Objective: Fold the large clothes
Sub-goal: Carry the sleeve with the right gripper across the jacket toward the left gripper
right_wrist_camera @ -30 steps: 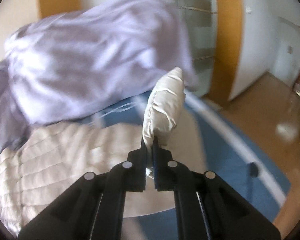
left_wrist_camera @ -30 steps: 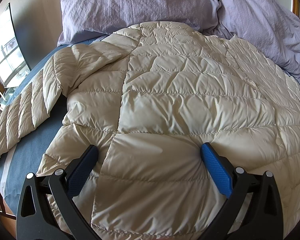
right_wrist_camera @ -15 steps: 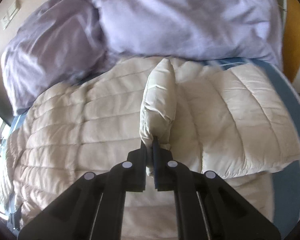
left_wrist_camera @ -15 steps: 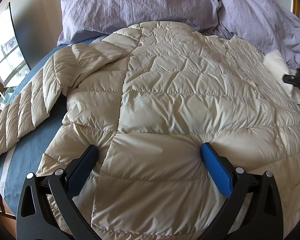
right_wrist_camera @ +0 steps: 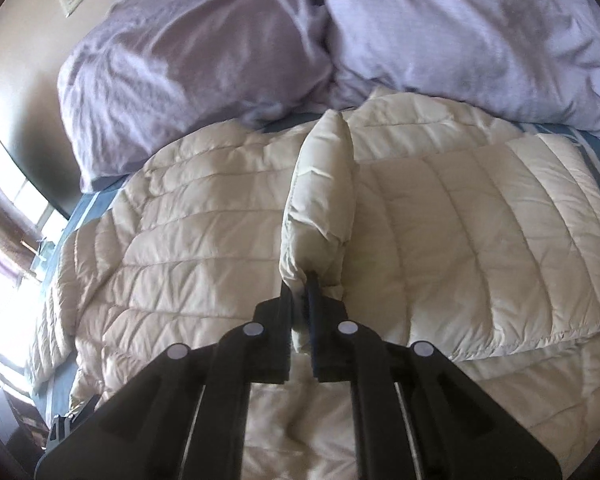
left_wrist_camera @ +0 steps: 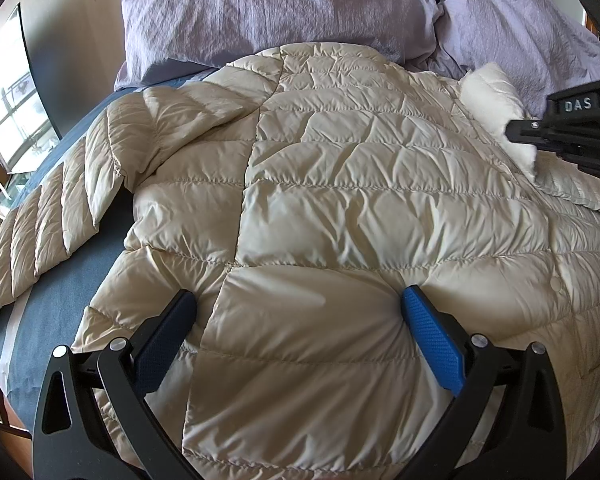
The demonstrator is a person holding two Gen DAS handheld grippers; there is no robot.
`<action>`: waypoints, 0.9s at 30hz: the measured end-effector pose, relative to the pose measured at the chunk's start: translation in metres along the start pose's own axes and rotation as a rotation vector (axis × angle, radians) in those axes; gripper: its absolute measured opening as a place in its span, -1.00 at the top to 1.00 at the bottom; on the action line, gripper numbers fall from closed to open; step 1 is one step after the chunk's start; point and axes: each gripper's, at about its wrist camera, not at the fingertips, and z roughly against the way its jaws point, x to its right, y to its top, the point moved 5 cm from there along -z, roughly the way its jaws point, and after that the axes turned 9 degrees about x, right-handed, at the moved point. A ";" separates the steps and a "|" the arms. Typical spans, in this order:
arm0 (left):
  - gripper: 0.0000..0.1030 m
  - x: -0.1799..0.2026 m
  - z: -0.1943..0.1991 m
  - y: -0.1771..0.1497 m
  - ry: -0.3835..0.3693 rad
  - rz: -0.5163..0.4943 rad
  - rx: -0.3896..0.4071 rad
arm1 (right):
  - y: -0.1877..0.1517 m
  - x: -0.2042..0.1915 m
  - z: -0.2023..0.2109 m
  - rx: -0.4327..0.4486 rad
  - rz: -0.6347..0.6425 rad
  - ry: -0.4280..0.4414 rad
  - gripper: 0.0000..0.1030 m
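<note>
A cream quilted puffer jacket (left_wrist_camera: 340, 200) lies spread on a blue bed; it also shows in the right wrist view (right_wrist_camera: 188, 240). My left gripper (left_wrist_camera: 300, 332) is open, its blue pads (left_wrist_camera: 432, 340) pressing down on the jacket's near hem. My right gripper (right_wrist_camera: 300, 300) is shut on the cuff of the right sleeve (right_wrist_camera: 320, 200), holding it over the jacket's body. The right gripper also shows at the right edge of the left wrist view (left_wrist_camera: 560, 132), with the sleeve end (left_wrist_camera: 496, 108) in it. The left sleeve (left_wrist_camera: 60, 208) lies stretched out to the left.
Lilac pillows and a duvet (left_wrist_camera: 280, 12) are heaped at the head of the bed, also seen in the right wrist view (right_wrist_camera: 440, 28). Blue bedsheet (left_wrist_camera: 60, 300) shows left of the jacket. A window (left_wrist_camera: 8, 92) and dark panel stand at the left.
My right gripper has swung the sleeve from beside the bed inward over the jacket, and has come into the left wrist view at the right. The left gripper has not moved.
</note>
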 end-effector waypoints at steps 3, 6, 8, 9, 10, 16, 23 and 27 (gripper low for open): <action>-0.97 0.000 0.000 0.000 0.000 0.000 0.000 | -0.004 -0.010 -0.004 -0.013 0.009 0.014 0.80; -0.97 0.001 0.000 0.000 -0.001 0.001 0.000 | -0.011 -0.017 -0.007 -0.031 0.027 0.029 0.72; -0.97 0.000 0.000 0.000 -0.001 0.001 0.000 | -0.013 -0.021 -0.007 -0.039 0.028 0.045 0.62; -0.97 0.000 0.000 0.000 -0.001 0.001 0.000 | -0.012 -0.023 -0.005 -0.044 0.026 0.062 0.44; -0.97 0.001 0.000 0.000 -0.001 0.001 0.000 | -0.012 -0.024 -0.002 -0.041 0.025 0.073 0.36; -0.97 0.000 0.000 0.000 -0.001 0.001 -0.001 | 0.009 -0.005 0.025 0.097 0.048 -0.019 0.04; -0.97 0.000 0.000 0.000 -0.002 0.002 -0.001 | 0.010 0.038 0.003 0.104 0.090 -0.292 0.00; -0.97 0.000 0.000 0.000 -0.002 0.002 -0.001 | 0.000 0.041 -0.013 0.056 0.085 -0.295 -0.23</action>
